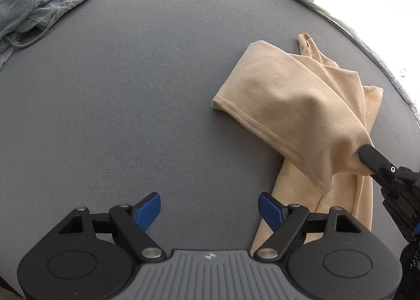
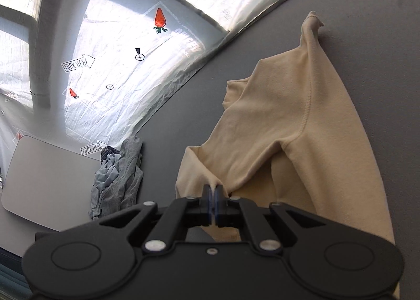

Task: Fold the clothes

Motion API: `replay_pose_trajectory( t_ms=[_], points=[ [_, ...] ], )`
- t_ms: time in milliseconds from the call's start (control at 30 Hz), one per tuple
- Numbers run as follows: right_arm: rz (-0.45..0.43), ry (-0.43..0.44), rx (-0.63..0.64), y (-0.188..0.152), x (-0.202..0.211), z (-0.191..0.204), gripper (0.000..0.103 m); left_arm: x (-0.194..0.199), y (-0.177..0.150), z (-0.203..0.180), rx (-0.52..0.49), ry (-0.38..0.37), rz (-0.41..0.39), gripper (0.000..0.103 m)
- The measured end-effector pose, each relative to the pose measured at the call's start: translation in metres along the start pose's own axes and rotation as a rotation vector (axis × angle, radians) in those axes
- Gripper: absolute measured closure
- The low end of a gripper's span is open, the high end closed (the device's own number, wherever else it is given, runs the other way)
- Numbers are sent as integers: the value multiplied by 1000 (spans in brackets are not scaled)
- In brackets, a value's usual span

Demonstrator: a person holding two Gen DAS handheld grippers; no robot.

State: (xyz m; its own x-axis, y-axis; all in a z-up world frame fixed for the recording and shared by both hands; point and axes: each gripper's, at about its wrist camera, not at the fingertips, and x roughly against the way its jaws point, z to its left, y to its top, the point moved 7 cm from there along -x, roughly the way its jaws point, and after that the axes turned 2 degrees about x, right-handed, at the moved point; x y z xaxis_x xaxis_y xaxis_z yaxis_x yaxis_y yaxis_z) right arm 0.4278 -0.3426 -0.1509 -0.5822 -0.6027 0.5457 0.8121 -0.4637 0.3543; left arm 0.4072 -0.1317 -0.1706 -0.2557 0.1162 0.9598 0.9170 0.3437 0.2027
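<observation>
Right gripper (image 2: 213, 189), black two-finger tool with blue pads, jaws pinched together on a bunched fold of the beige soft knit long-sleeve garment (image 2: 302, 126); cloth rises in a small peak between the pads; in the left wrist view the same right gripper (image 1: 363, 159) comes in from the right edge with the fabric pulled taut toward it; garment partly lifted, the rest draped on the grey textured tabletop (image 1: 157, 89), right of centre in that view; one hemmed edge with visible stitching faces left, a narrow strip trails down toward the left gripper's right finger; left gripper (image 1: 209, 208), black with blue fingertips (image 1: 148, 209), jaws spread wide, nothing between them, hovering over bare table just beside the garment's lower strip; heap of grey heathered clothes with a drawstring (image 1: 39, 0) at far left corner, well apart from the beige garment; pale blue cloth on top of the heap; white crinkled plastic sheet printed with red carrots and arrows (image 2: 110, 68) beyond the table edge; flat light-grey rounded board (image 2: 47, 179) beside the heap.
</observation>
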Motion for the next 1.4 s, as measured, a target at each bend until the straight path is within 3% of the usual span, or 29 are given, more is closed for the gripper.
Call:
replay_pose_trajectory(
  t_ms=[267,700,1067,1400],
  points=[
    [-100,-43,-48,-25,68,-15,101,5,-52,-20,-108,-15,48,21],
    [-127,-112,-164,-104,129,-48,101,5,-118,-26,-224,-6,98,21],
    [-136,-106,-303,-150,159,-63,101,4,-132,-24,-285,4,117,21],
    [-108,-185,-422,-186,167,-93,101,-2,-132,-25,-334,8,142,20]
  ],
)
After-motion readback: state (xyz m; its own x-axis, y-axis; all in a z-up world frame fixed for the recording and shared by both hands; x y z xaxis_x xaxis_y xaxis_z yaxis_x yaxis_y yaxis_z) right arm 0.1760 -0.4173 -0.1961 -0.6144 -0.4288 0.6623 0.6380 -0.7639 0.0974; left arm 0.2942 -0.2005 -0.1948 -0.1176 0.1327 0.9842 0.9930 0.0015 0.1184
